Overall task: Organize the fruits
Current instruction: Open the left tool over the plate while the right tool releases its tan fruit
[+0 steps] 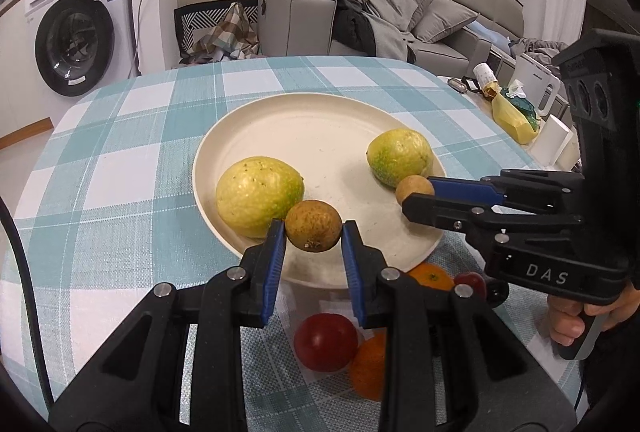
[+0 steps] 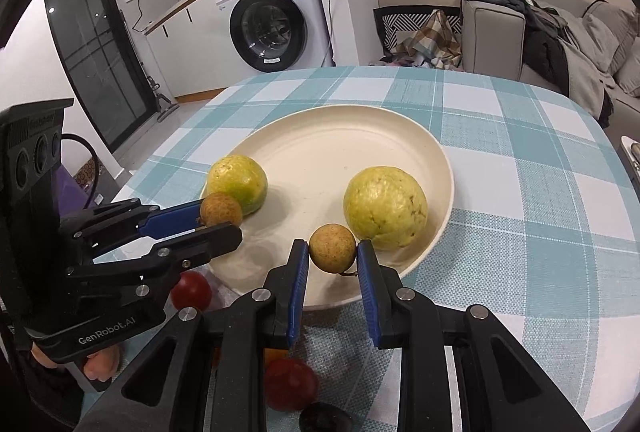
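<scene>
Each wrist camera looks obliquely down along its own fingers, close above the cream plate, which both views share, from opposite sides.

Left gripper reaching up from the bottom centre of the left wrist view, angled downward, blue pads clamped on a small brown fruit. Right gripper entering that view from the right edge, fingers pointing left, likewise clamped on a second brown fruit. Hand wrapped round its handle at lower right. In the right wrist view, fingers of the other hand at lower left under the left gripper's body.
</scene>
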Demonstrator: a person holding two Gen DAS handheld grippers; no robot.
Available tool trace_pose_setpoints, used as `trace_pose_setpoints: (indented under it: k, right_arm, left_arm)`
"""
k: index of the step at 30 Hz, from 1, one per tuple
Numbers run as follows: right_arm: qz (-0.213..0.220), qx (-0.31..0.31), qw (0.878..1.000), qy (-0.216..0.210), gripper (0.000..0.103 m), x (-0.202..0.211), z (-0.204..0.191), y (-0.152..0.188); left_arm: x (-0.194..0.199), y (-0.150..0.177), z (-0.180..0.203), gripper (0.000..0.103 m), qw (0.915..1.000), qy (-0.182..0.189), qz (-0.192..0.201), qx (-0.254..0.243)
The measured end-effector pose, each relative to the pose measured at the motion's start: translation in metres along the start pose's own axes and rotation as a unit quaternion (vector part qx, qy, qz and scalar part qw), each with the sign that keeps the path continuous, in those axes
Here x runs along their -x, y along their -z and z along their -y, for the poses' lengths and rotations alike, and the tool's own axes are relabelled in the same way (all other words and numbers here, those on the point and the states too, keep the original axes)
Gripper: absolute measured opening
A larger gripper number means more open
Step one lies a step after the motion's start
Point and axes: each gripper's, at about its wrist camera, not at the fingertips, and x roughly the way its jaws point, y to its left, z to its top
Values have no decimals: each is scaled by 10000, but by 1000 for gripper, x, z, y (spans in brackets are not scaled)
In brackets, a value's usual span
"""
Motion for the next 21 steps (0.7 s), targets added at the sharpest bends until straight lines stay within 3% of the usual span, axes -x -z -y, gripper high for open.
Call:
trace_pose_setpoints:
  k: [15, 18, 21]
  right_arm:
    - [38, 145, 9998, 120, 26, 1, -3, 2]
    - [71, 168, 9998, 111, 32, 7, -3, 4]
    - [170, 232, 9994, 168, 33, 16, -3, 9]
  left_arm:
    - [-2, 1, 0, 26, 10000, 14, -38, -29]
    - [3, 3, 0, 32, 10000, 72, -13, -62]
    - [13, 7, 4, 53, 9998, 77, 87, -131]
